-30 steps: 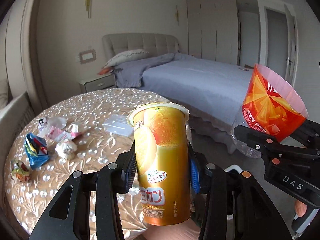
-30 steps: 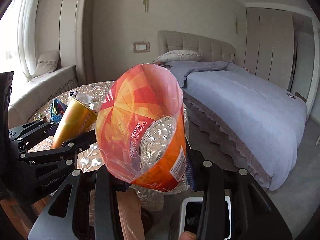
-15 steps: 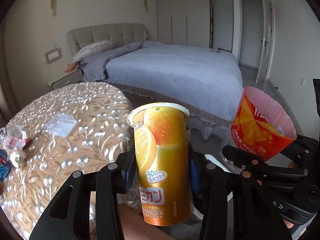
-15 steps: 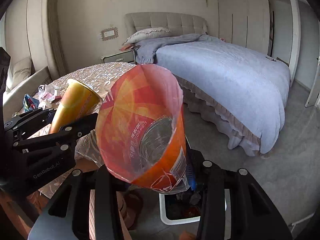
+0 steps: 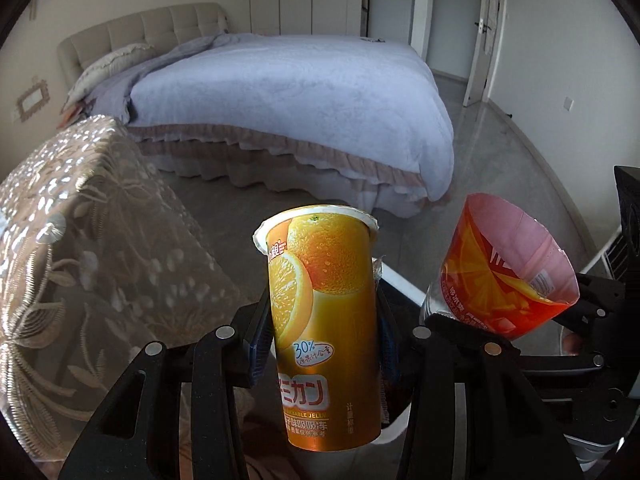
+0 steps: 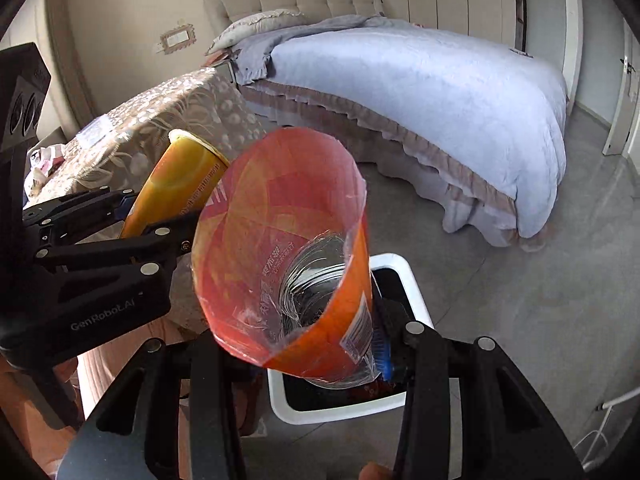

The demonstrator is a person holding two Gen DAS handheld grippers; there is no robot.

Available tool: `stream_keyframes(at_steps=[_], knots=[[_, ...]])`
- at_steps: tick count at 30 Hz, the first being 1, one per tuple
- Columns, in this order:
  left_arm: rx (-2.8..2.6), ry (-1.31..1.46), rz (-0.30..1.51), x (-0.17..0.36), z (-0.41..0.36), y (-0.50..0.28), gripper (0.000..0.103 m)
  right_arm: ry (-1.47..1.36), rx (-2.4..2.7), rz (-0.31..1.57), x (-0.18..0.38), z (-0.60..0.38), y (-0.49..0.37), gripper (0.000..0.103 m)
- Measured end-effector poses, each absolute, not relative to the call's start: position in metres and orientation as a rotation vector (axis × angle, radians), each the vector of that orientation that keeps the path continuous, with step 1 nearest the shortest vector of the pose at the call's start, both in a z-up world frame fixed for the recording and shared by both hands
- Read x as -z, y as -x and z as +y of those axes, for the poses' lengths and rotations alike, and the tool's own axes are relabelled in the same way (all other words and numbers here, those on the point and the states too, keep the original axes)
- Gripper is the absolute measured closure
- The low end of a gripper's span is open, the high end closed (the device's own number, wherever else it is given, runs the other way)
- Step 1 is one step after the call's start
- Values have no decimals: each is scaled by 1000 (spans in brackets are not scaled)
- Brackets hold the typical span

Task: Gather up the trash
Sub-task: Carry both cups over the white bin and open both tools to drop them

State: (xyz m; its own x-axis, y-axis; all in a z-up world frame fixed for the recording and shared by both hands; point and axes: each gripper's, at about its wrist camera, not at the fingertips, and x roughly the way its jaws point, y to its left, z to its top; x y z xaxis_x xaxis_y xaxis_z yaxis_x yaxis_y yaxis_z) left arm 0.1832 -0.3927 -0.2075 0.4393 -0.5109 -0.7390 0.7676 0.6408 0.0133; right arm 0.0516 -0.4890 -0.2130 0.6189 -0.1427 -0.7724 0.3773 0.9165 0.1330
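Left fingers (image 5: 264, 340) pinching orange jelly cup (image 5: 324, 320), right fingers (image 6: 380, 344) pinching torn-label bottle (image 6: 288, 276), white bin (image 6: 416, 304) below.

A bed (image 5: 304, 92) with a pale blue cover is filling the far side of the room, its tufted headboard (image 6: 296, 0) standing against the wall. A pillow (image 6: 260, 24) is lying at the head end. A patterned cloth is draping over the bench (image 5: 80, 216) edge. Grey floor (image 6: 520, 300) is stretching toward an open door (image 5: 484, 32).
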Motion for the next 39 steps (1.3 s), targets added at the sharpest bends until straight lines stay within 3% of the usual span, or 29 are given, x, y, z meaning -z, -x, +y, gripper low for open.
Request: stream_keyframes(at_steps=[7, 20, 21, 22, 23, 39], knots=[[857, -428, 925, 265, -424, -205, 59, -368, 325, 961, 271, -513, -57, 60], [890, -397, 1082, 324, -452, -227, 57, -489, 349, 1054, 338, -527, -64, 60], [891, -392, 1098, 327, -453, -228, 35, -485, 353, 1057, 340, -527, -64, 53], [871, -397, 1106, 329, -453, -228, 5, -475, 352, 1066, 342, -527, -65, 14], [856, -400, 1101, 331, -454, -230, 5, -457, 362, 1063, 343, -526, -64, 4], [841, -384, 1027, 299, -446, -224, 5, -386, 335, 1016, 317, -515, -64, 4]])
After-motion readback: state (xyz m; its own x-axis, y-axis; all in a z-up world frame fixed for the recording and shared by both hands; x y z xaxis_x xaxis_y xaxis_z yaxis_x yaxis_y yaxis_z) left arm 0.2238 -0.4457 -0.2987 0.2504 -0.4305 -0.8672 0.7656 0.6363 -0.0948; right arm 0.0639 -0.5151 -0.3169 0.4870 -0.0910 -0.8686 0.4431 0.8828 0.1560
